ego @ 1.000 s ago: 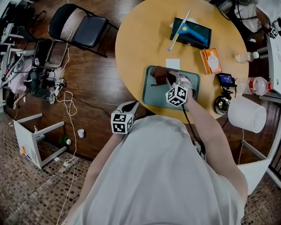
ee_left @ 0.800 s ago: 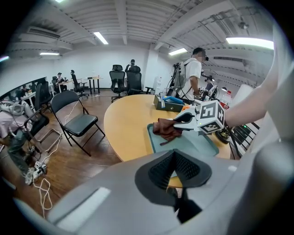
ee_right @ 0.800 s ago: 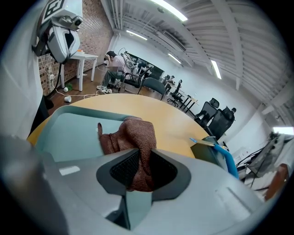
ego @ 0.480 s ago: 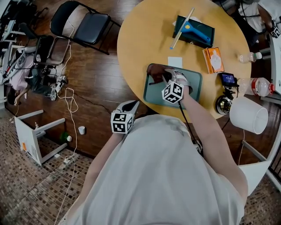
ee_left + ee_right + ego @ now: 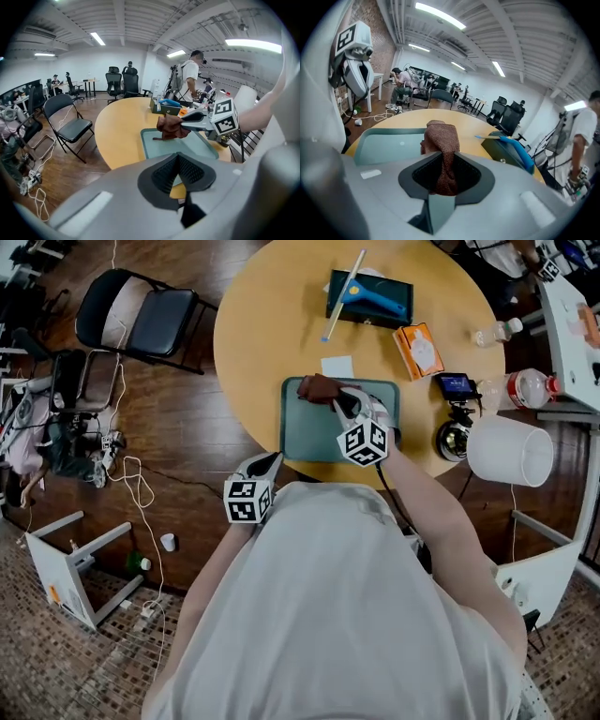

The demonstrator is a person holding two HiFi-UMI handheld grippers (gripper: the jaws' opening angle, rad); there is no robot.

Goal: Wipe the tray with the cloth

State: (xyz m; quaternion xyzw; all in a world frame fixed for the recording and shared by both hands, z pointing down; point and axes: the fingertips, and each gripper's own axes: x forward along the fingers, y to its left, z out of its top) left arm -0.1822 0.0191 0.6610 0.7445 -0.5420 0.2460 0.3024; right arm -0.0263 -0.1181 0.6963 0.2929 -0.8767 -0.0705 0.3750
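One teal rectangular plastic tray (image 5: 314, 437) lies on the round yellow wooden worktop (image 5: 272, 324), its long axis running side to side in front of the person. One brown terry cloth (image 5: 319, 388) is bunched into a long roll. Its length follows the right tool (image 5: 342, 404), whose jaws are clamped on its near end, and its free end points at the tray's far-left corner, overlapping the rim. Of the two tools, the left tool (image 5: 265, 465) — jaws pressed together, holding nothing — hangs off the tray's near-left corner.
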